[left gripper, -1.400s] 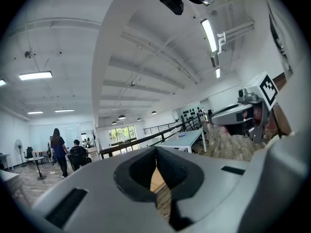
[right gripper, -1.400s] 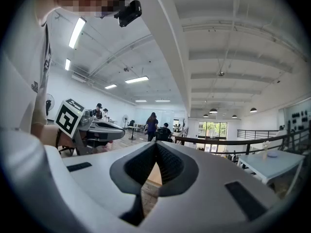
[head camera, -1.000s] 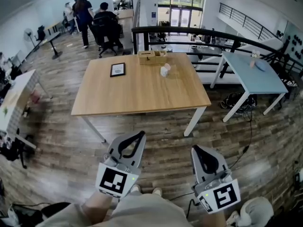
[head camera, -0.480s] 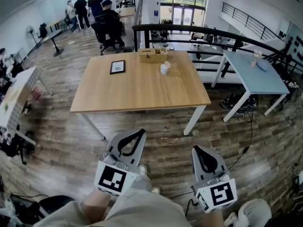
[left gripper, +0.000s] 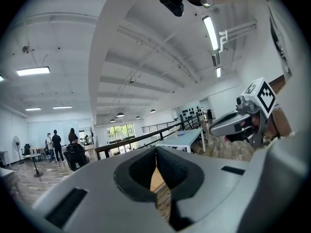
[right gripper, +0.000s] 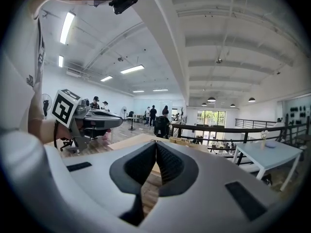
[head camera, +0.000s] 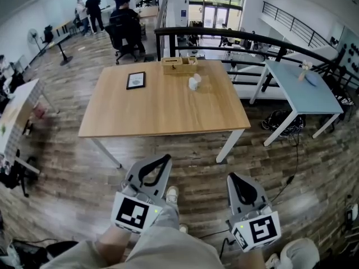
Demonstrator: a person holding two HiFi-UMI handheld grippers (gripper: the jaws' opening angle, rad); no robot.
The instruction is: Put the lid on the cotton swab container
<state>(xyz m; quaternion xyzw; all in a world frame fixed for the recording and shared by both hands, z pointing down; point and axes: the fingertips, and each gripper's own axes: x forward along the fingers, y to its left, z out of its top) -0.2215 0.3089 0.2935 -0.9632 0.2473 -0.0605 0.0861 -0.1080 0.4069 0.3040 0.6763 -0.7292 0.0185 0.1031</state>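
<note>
left gripper [head camera: 166, 159] and right gripper [head camera: 231, 177]: jaws closed together, nothing held, both low over the floor. cotton swab container [head camera: 193, 83] sits on far part of wooden table [head camera: 162, 114], well apart from both

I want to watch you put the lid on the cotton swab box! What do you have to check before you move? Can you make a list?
1. Left gripper empty: ok, jaws together with nothing between them.
2. Right gripper empty: ok, jaws together with nothing between them.
3. Jaws open for a grab: not ok, both are shut.
4. Close enough to the table: not ok, both grippers hang over the floor, short of its near edge.
5. Cotton swab container spotted: ok, a small white thing on the far side of the table, near the wooden box.
6. Where the lid lies: cannot tell, too small from here.
</note>
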